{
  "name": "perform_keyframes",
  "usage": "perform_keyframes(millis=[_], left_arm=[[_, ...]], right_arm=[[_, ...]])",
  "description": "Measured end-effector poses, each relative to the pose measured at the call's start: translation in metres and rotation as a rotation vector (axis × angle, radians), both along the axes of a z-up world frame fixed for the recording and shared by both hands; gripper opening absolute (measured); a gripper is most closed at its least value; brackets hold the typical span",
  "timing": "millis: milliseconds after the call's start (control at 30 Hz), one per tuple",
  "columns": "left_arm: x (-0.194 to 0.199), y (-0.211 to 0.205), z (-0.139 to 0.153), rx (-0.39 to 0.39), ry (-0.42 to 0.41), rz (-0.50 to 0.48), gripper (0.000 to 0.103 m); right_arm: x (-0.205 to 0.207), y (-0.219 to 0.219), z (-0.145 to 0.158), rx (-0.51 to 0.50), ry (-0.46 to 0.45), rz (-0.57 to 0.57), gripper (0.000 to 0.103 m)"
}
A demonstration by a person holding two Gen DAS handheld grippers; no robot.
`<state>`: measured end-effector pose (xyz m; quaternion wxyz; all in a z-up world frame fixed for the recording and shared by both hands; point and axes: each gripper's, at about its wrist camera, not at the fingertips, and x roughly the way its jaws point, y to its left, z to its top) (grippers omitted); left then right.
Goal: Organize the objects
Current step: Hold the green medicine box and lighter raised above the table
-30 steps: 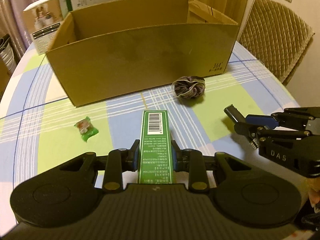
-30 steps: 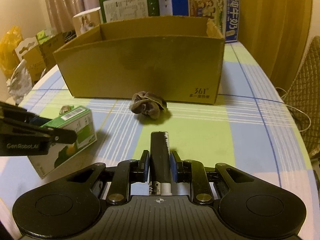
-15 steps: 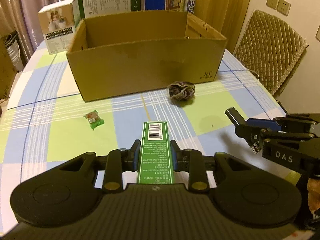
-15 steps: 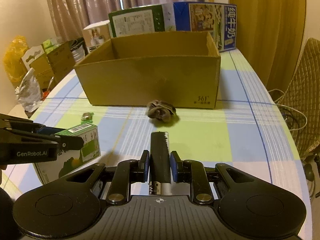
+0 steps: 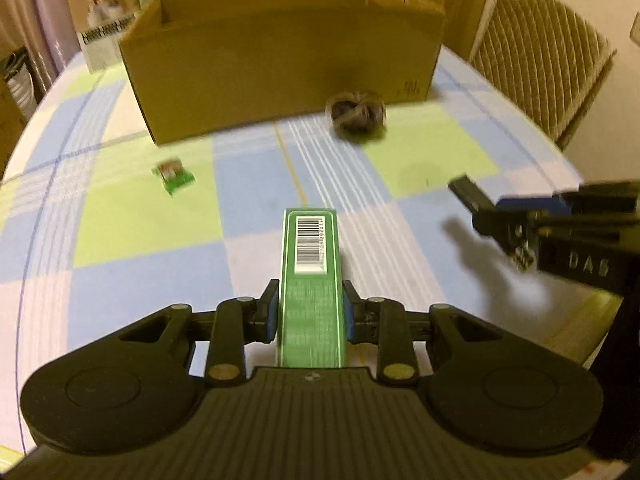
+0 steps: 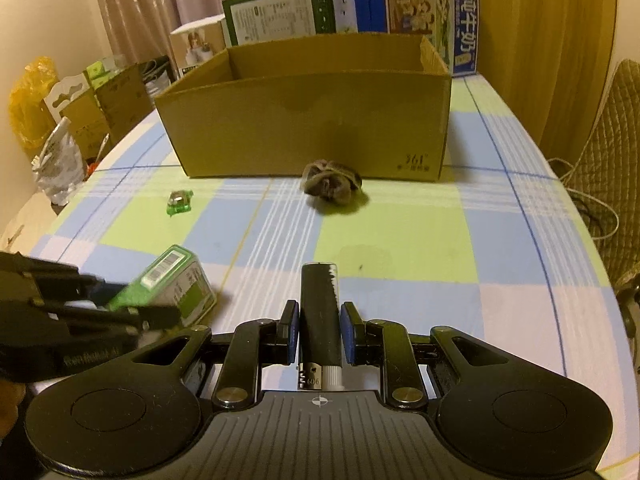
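My left gripper is clamped on a slim green carton, its barcode end pointing forward toward the open cardboard box. From the right wrist view the same carton sits tilted in that gripper, held over the near left part of the desk. My right gripper is closed on a dark cylindrical tube with a white strip along one side and a white end tucked back near the gripper body; I cannot tell exactly what it is. In the left wrist view that gripper reaches in from the right edge with the dark tube sticking out ahead of it.

On the checked tablecloth, a crumpled dark wad of fabric or wrapping lies just in front of the box's front wall, toward its right half. A small green sweet wrapper lies nearer the left edge of the desk, in front of the box's left corner and well apart from the wad. Behind the box stand a green-and-white printed carton and a blue milk carton. A quilted chair stands by the right edge of the desk.
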<state>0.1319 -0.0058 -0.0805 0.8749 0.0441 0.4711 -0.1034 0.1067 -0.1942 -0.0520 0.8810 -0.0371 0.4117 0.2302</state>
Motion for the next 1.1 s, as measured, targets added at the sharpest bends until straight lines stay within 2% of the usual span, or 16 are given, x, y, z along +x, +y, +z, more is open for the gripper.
perform_keyframes(millis=[200,333,900,1100], left_arm=[[0.007,-0.006,-0.012,0.045,0.036,-0.028,0.025],[0.010,-0.006,-0.011,0.040,0.039,-0.031,0.025],[0.007,-0.001,0.047,-0.052,-0.061,0.040,0.025],[0.001,0.000,0.057,-0.062,-0.077,0.047,0.025]], right_arm=[[0.005,-0.002,-0.005,0.002,0.016,-0.006,0.019],[0.007,-0.002,-0.005,0.001,0.018,-0.010,0.019],[0.002,0.002,0.030,0.020,-0.043,-0.016,0.019],[-0.001,0.003,0.043,0.021,-0.062,-0.014,0.019]])
